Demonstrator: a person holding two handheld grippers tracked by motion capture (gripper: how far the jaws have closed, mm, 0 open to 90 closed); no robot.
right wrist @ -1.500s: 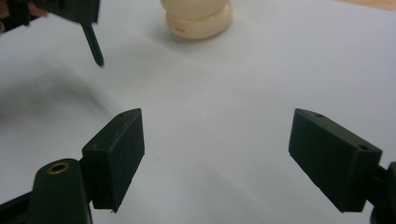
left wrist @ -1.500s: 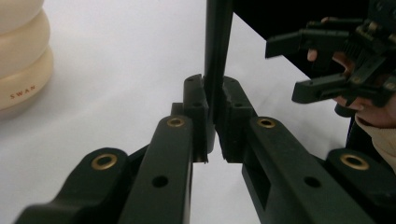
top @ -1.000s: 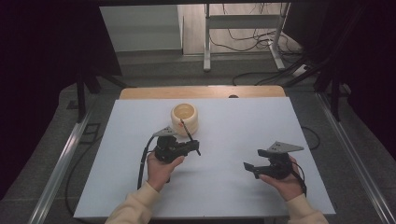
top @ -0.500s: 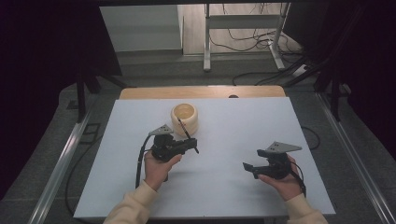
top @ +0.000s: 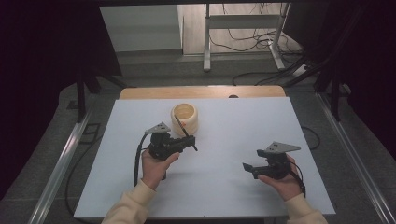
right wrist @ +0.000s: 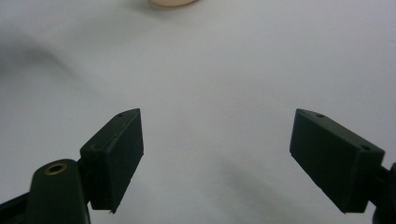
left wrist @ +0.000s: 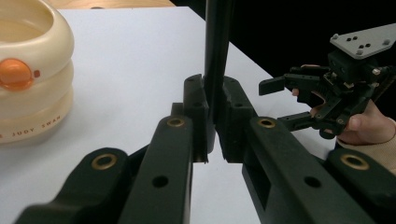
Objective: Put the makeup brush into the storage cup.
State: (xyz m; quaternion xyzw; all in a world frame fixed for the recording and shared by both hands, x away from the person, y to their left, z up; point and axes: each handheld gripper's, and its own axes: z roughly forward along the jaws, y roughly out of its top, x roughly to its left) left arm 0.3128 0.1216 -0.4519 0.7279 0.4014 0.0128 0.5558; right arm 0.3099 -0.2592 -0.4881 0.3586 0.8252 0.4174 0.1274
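Observation:
A cream ringed container [top: 184,117] with an orange button [left wrist: 14,73] stands on the white table [top: 233,126], left of centre. Just in front of it, my left gripper [top: 189,143] is shut on a thin black stick [top: 184,131]. The stick's far end leans up across the container's front. In the left gripper view the stick [left wrist: 216,56] rises upright between the pressed pads of the left gripper [left wrist: 215,100], with the container [left wrist: 28,74] at the left. My right gripper [top: 247,169] is held open at the table's right, nothing between its jaws [right wrist: 233,154].
The right gripper [left wrist: 276,103] and the hand holding it appear past the table's edge in the left gripper view. A wooden strip [top: 201,91] borders the table's far side. Beyond it are a metal stand [top: 243,28] and floor cables. Bare tabletop separates the two grippers.
The left gripper with the stick has shifted very slightly to the left beside the container. The right gripper has stayed in place, still open.

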